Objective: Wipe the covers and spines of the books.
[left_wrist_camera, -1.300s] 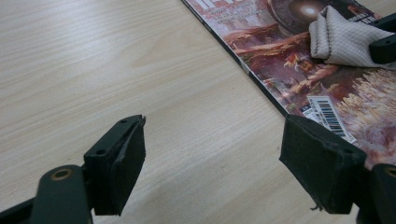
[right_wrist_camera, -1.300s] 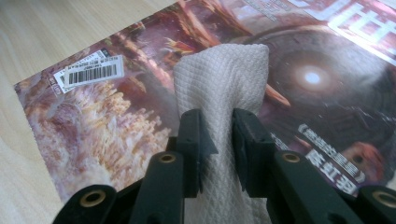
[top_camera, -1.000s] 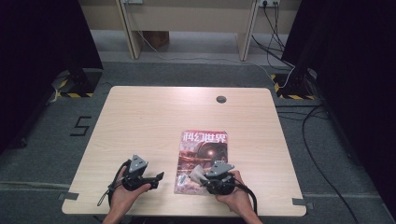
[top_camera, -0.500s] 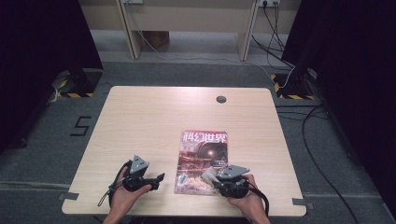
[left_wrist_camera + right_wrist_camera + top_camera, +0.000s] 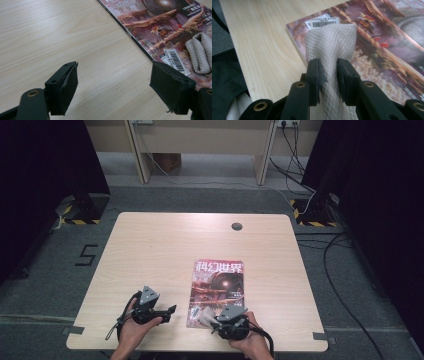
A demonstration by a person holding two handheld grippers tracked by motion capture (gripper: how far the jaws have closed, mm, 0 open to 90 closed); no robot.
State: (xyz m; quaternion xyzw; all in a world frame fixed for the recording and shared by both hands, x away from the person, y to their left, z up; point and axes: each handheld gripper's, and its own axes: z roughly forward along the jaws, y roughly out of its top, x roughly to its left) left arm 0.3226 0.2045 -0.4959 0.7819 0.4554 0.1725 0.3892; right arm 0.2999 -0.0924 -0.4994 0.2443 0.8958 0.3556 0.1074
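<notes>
**Cloth pinched over the magazine's near corner**

From the high view, your right tool [image 5: 218,319] sat at the near edge of the magazine [image 5: 217,290] on the pale wooden tabletop [image 5: 165,250]; your left tool [image 5: 167,311] rested beside it. Grey carpet and cables surrounded the tabletop.

In the left gripper view, your left tool [image 5: 125,86] stood released over bare wood, probably waiting.

In the right gripper view, your right tool [image 5: 329,75] clenched a folded quilted cloth [image 5: 329,42], likely to wipe the cover.
</notes>
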